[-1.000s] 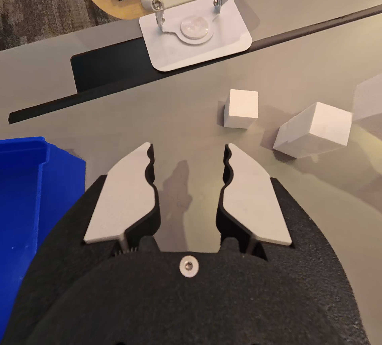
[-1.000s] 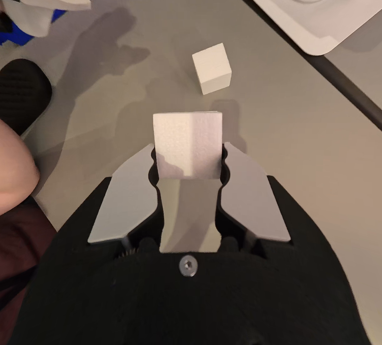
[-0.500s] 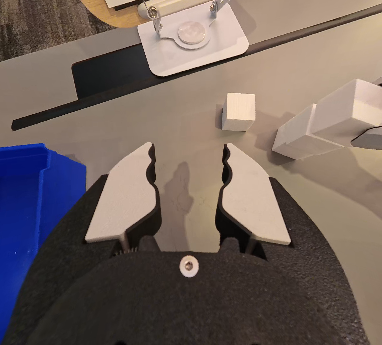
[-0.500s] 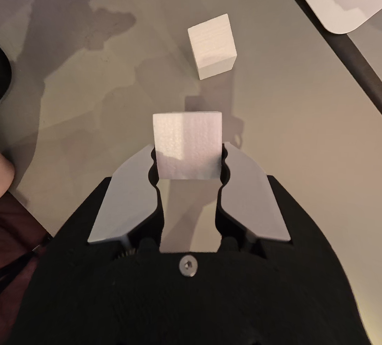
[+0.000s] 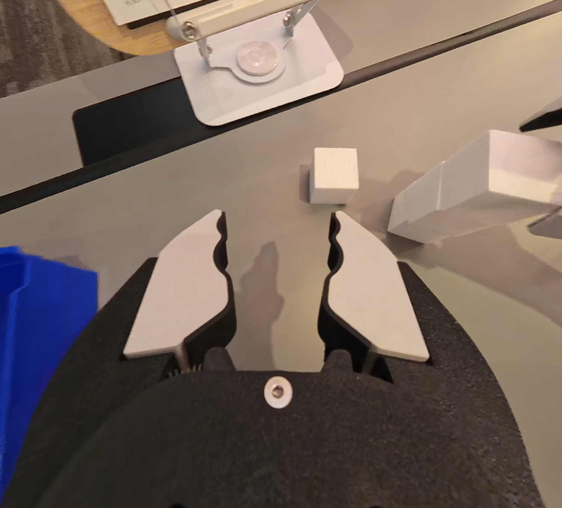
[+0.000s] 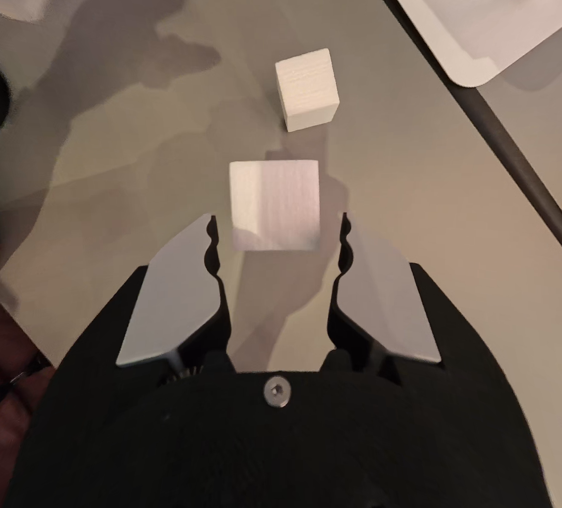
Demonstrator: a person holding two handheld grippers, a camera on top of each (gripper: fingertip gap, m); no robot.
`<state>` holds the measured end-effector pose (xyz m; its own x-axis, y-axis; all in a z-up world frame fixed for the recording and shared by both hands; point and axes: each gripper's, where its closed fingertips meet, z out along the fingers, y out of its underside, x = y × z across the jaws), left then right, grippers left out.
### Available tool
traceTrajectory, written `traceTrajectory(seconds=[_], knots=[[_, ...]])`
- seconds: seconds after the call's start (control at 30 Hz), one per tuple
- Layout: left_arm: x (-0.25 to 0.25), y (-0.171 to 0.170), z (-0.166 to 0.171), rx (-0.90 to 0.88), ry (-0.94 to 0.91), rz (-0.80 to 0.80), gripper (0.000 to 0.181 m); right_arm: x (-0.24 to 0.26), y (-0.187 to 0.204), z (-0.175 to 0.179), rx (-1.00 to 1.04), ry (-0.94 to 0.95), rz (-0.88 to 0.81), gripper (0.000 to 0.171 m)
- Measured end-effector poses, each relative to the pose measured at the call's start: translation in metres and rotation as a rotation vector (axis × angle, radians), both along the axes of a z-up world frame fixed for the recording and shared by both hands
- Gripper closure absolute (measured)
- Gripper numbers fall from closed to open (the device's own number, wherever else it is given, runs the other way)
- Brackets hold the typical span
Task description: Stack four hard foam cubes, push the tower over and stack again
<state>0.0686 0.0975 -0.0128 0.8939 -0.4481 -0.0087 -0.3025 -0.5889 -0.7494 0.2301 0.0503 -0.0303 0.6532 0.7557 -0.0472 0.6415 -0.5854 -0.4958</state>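
Note:
My left gripper is open and empty above the grey table. A small white foam cube lies just ahead and right of it. Farther right, one white cube sits on top of another. In the right wrist view my right gripper is open, its jaws standing apart on both sides of the top cube with a gap on each side. The cube under it is hidden. The loose cube lies beyond.
A blue bin stands at the left. A white stand base holding a sheet sits at the back by a black slot; it also shows in the right wrist view. A person's hand is at the lower left. My left tips are roughly 12 cm from the small white foam cube. The right camera catches it too, in the right wrist view.
My right gripper carried its cube onto the other cube, then opened and let it go. The left gripper stayed open and barely moved.

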Motion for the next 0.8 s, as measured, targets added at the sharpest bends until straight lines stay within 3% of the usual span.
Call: traceTrajectory(seconds=[0.13, 0.3, 0.57, 0.8], knots=[[0.034, 0.018, -0.020, 0.014, -0.076, -0.077, 0.109, 0.018, -0.013, 0.033, 0.067, 0.104, 0.008, 0.093], [0.069, 0.038, -0.049, 0.083, -0.027, -0.117, 0.103, 0.068, -0.018, 0.060, 0.125, 0.192, -0.090, 0.093], [0.091, 0.052, -0.085, 0.180, 0.113, -0.101, 0.105, 0.116, -0.018, 0.080, 0.173, 0.296, -0.174, 0.095], [0.098, 0.053, -0.104, 0.145, 0.128, -0.106, 0.107, 0.128, -0.018, 0.085, 0.182, 0.326, -0.187, 0.095]])
